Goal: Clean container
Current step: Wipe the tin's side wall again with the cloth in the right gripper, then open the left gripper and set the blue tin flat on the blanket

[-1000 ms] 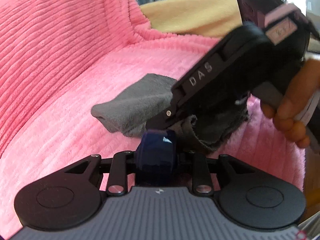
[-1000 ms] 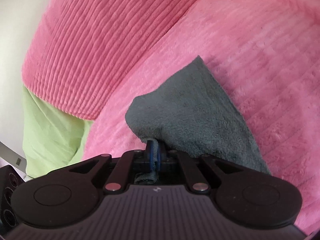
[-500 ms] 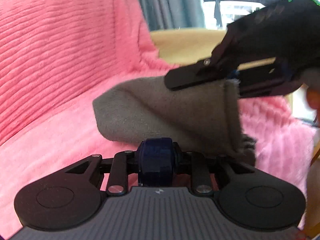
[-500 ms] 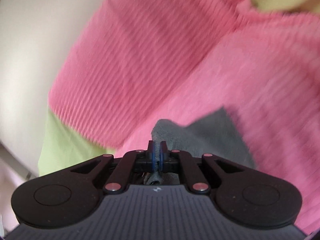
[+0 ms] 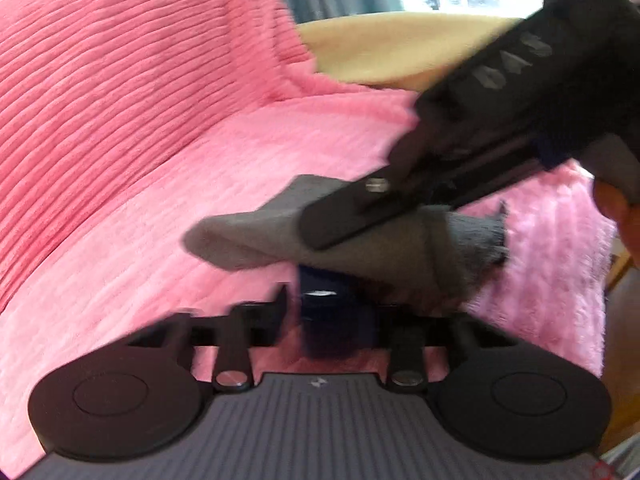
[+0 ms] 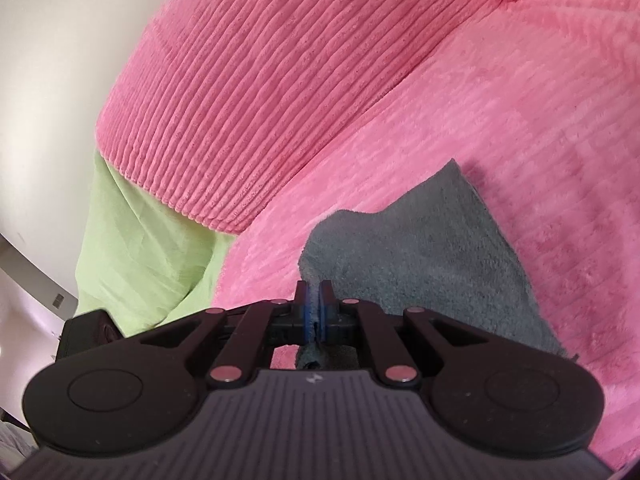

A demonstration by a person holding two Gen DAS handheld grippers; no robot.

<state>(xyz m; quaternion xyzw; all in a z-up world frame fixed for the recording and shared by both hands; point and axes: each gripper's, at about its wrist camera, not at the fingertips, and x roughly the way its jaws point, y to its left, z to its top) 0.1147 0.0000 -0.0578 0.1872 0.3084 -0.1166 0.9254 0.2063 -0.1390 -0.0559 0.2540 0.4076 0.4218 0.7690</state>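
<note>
My left gripper is shut on a dark blue container and holds it close to the camera, above a pink ribbed blanket. My right gripper is shut on an edge of a grey cloth. In the left wrist view the right gripper reaches in from the upper right and holds the cloth right over the top of the container, hiding its upper part. The left view is blurred by motion.
The pink blanket covers a sofa seat and backrest. A yellow cushion lies at the far end, with curtains and a window behind. A light green cover hangs beside a white wall.
The right gripper lifted the grey cloth off the blanket and then brought it down towards the container. The cloth now sits over the container's top.
</note>
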